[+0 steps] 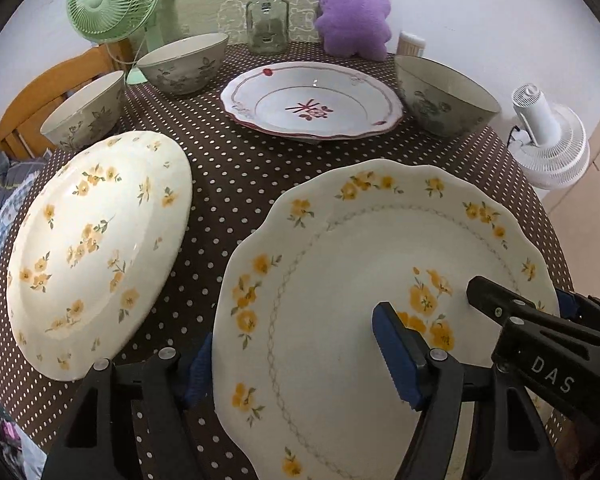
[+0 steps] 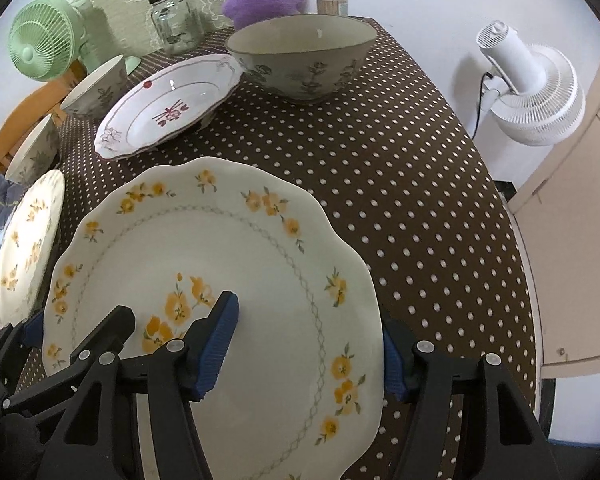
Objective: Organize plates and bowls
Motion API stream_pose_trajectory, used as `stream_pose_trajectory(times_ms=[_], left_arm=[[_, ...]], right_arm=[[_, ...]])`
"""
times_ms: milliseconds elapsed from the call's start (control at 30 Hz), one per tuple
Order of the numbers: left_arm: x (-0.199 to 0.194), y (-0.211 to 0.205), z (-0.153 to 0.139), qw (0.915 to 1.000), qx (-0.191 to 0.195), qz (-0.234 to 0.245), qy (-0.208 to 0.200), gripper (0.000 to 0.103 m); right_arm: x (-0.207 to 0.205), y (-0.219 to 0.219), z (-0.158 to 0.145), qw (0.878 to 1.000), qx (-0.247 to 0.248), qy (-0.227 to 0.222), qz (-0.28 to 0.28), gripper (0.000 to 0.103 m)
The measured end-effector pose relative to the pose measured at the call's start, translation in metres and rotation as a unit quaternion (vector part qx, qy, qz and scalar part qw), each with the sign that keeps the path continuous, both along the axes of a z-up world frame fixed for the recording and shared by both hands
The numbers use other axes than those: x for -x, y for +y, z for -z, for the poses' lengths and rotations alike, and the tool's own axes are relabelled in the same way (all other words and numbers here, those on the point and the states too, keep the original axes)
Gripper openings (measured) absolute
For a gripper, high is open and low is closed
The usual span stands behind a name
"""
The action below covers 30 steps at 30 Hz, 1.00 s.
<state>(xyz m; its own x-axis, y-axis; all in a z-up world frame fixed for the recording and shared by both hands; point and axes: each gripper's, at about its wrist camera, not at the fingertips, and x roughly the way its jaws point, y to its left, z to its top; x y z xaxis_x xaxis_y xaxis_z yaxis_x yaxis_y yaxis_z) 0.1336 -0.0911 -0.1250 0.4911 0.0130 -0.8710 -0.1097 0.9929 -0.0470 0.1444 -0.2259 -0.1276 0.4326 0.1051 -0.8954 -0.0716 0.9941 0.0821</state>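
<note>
A big scalloped plate with yellow flowers (image 1: pixel 340 280) (image 2: pixel 236 264) lies near me on the dotted tablecloth. My left gripper (image 1: pixel 300 364) straddles its left rim, one finger over the plate and one below the rim. My right gripper (image 2: pixel 308 348) straddles its right rim the same way. Both sets of jaws stand wide, not clamped. A second yellow-flowered plate (image 1: pixel 96 248) (image 2: pixel 28 240) lies to the left. A red-patterned plate (image 1: pixel 312 100) (image 2: pixel 168 104) sits further back. Three floral bowls (image 1: pixel 184 64) (image 1: pixel 84 112) (image 1: pixel 444 96) stand around it.
A glass jar (image 1: pixel 267 20), a purple plush toy (image 1: pixel 354 12) and a green fan (image 1: pixel 112 0) stand at the table's back. A white fan (image 2: pixel 532 84) stands off the right edge. A wooden chair (image 1: pixel 48 92) is at the left.
</note>
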Motion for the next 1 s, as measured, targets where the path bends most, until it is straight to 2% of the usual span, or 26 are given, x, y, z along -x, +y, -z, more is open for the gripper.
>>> stream_pose_trajectory(times_ms=[300,367,433,700,800,867,1000], left_arm=[[-0.008,0.008,0.001,0.9997,-0.01,-0.021,0.013,0.073],[-0.008,0.007,0.001,0.9995,-0.011,-0.023,0.017,0.075],[-0.008,0.006,-0.001,0.9994,-0.018,-0.024,0.016,0.083],[0.001,0.011,-0.022,0.9986,-0.039,-0.033,-0.011,0.091],[0.004,0.016,-0.032,0.9985,-0.04,-0.029,-0.023,0.092],[0.005,0.02,-0.036,0.9986,-0.04,-0.025,-0.026,0.092],[0.006,0.028,-0.041,0.9989,-0.033,-0.007,-0.031,0.092]], right_arm=[[-0.009,0.009,0.001,1.0,-0.012,0.0,-0.013,0.067],[-0.008,0.009,-0.003,1.0,-0.007,-0.009,-0.013,0.067],[-0.007,0.009,-0.01,0.999,-0.008,-0.025,-0.018,0.067],[-0.001,0.002,-0.017,0.999,-0.02,-0.026,-0.002,0.068],[0.003,0.002,-0.026,0.999,-0.01,-0.034,0.004,0.074],[0.005,0.004,-0.031,0.999,0.0,-0.042,0.009,0.082],[0.011,0.014,-0.043,0.998,0.008,-0.058,0.02,0.083]])
